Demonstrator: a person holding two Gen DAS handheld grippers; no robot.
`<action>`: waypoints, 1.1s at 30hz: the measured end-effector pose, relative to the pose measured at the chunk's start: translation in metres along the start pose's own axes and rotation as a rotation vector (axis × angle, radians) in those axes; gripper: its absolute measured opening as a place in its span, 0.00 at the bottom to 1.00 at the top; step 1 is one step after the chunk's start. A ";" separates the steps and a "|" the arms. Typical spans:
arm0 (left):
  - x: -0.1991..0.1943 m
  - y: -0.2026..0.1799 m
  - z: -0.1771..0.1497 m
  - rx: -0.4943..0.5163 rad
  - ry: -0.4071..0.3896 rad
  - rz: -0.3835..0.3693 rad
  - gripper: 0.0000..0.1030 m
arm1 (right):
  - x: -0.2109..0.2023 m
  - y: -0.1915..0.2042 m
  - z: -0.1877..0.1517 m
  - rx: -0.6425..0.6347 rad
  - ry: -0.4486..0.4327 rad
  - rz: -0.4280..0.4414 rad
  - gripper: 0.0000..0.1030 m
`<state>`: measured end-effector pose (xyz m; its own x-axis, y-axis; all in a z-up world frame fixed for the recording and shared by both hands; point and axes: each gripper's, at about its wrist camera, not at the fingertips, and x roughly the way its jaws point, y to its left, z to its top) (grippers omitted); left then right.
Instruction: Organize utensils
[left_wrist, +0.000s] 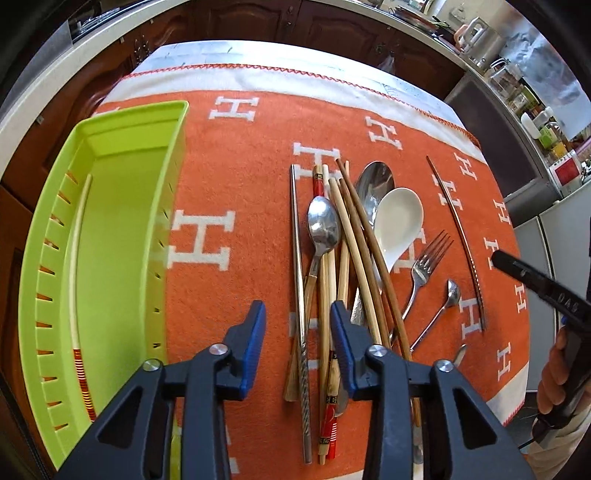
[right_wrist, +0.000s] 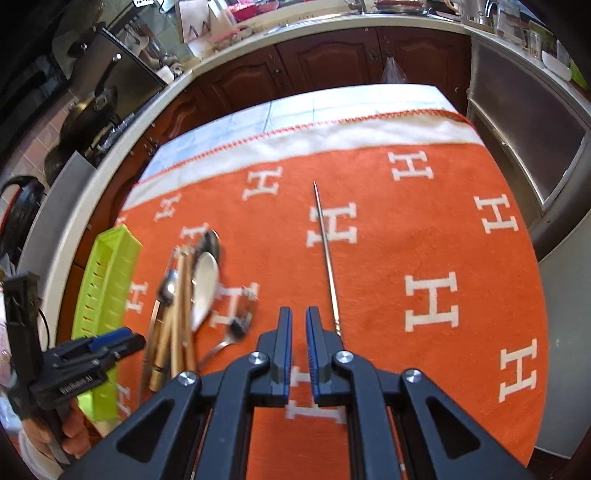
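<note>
Kitchen cabinets (right_wrist: 325, 62) of dark wood and a pale counter (right_wrist: 207, 70) bound the scene; before them an orange blanket (left_wrist: 251, 177) with white H letters covers the table. At far left we see the green tray (left_wrist: 122, 221), which holds one pale chopstick (left_wrist: 75, 258) along its slotted wall. Mid-blanket lies the utensil heap: a metal chopstick (left_wrist: 297, 258), wooden chopsticks (left_wrist: 354, 236), a steel spoon (left_wrist: 323, 225), a white ceramic spoon (left_wrist: 397, 218), a fork (left_wrist: 424, 266) and a small spoon (left_wrist: 448, 295). A second metal chopstick (right_wrist: 327, 254) lies well apart at right. Our left gripper (left_wrist: 297, 314) hangs over the heap, jaws parted astride the metal chopstick, pressing nothing. Our right gripper (right_wrist: 299, 317) is nearly clenched and empty, just beside the lone chopstick's near end.
</note>
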<state>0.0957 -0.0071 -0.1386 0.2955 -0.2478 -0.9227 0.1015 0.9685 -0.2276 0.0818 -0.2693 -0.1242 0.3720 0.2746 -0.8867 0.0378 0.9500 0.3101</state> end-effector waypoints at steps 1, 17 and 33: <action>0.001 -0.001 0.000 0.001 0.001 0.001 0.28 | 0.003 -0.001 -0.002 -0.007 0.008 0.000 0.09; 0.011 0.005 -0.001 -0.022 0.018 0.017 0.09 | 0.031 -0.009 -0.008 -0.058 0.028 -0.066 0.09; 0.020 -0.006 0.002 0.039 -0.024 0.122 0.09 | 0.035 0.009 -0.016 -0.168 -0.014 -0.181 0.06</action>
<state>0.1031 -0.0179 -0.1551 0.3308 -0.1288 -0.9349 0.1001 0.9898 -0.1009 0.0806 -0.2483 -0.1579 0.3857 0.0966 -0.9175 -0.0491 0.9952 0.0842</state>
